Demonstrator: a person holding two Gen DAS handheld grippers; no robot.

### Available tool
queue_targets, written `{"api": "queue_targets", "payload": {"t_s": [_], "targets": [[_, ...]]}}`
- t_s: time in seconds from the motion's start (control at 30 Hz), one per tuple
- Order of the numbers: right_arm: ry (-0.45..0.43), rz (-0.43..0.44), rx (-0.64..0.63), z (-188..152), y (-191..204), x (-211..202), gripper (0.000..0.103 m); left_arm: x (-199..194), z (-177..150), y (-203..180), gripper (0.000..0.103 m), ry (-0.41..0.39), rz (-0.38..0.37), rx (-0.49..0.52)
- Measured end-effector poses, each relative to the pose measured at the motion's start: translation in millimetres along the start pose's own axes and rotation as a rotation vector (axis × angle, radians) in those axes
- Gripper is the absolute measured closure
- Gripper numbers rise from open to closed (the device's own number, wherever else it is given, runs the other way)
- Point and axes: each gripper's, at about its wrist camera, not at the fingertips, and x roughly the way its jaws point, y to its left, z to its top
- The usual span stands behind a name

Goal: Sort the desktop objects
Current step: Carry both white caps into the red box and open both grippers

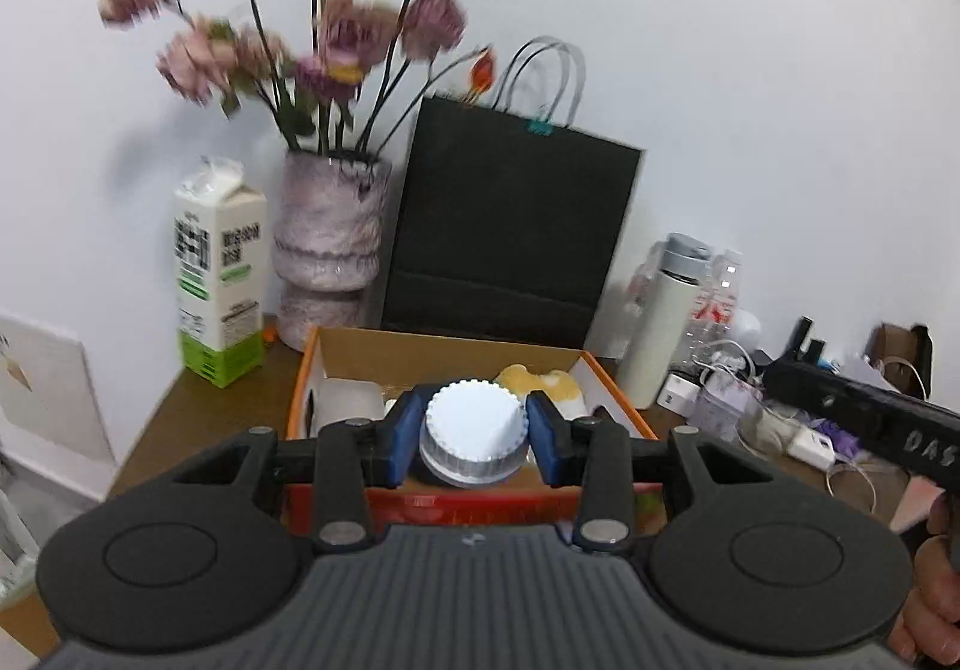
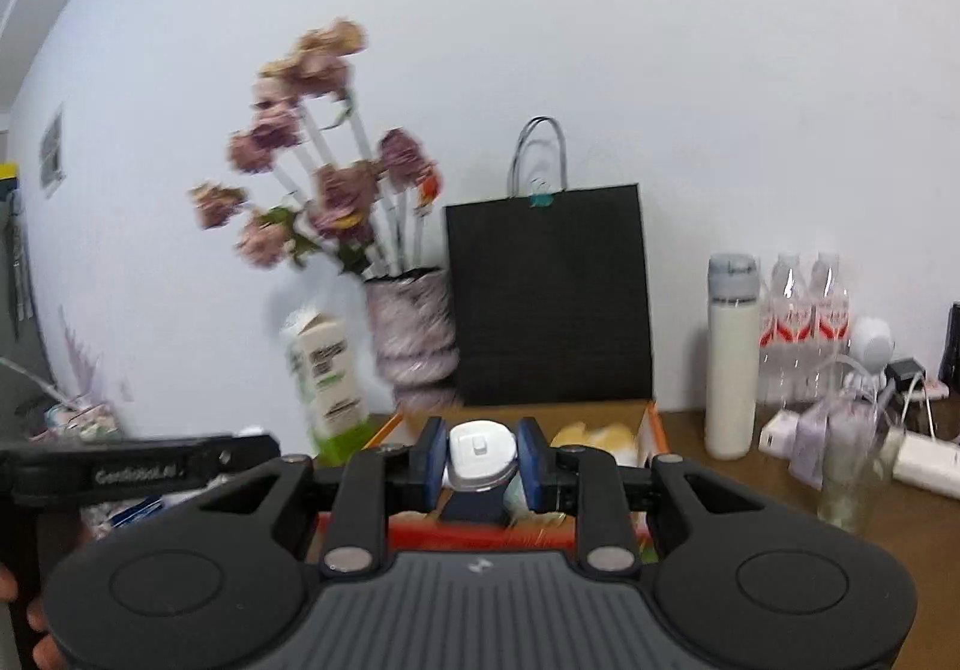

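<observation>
- Carrying step: the left gripper pinches a white ridged-lid plastic jar, the right gripper pinches a white flip-cap bottle; both are held above the orange-rimmed cardboard box.
- Next, I judge: lower each into free space in the box, then release.
- Count: one jar, one bottle, one box, two grippers.

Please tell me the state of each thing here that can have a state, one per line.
Left claw: shut on jar.
Right claw: shut on bottle.
Box: open, things inside.
Bag: upright, clipped.
Carton: upright.
Flask: upright, capped.
</observation>
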Motion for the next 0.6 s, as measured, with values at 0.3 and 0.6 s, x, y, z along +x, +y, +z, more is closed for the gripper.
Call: {"api": "queue_targets", "payload": {"t_s": [0.3, 0.6], "targets": [[0.306, 0.038, 0.164, 33.7, -44.0, 175.1, 0.079, 172.7, 8.3, 6.3, 0.064, 0.281, 0.146, 0.066], [0.615, -0.115, 0.009, -43.9, -49.3, 277.6, 0.076, 225.0, -22.0, 27.4, 0.031, 0.29, 0.162, 0.045]]}}
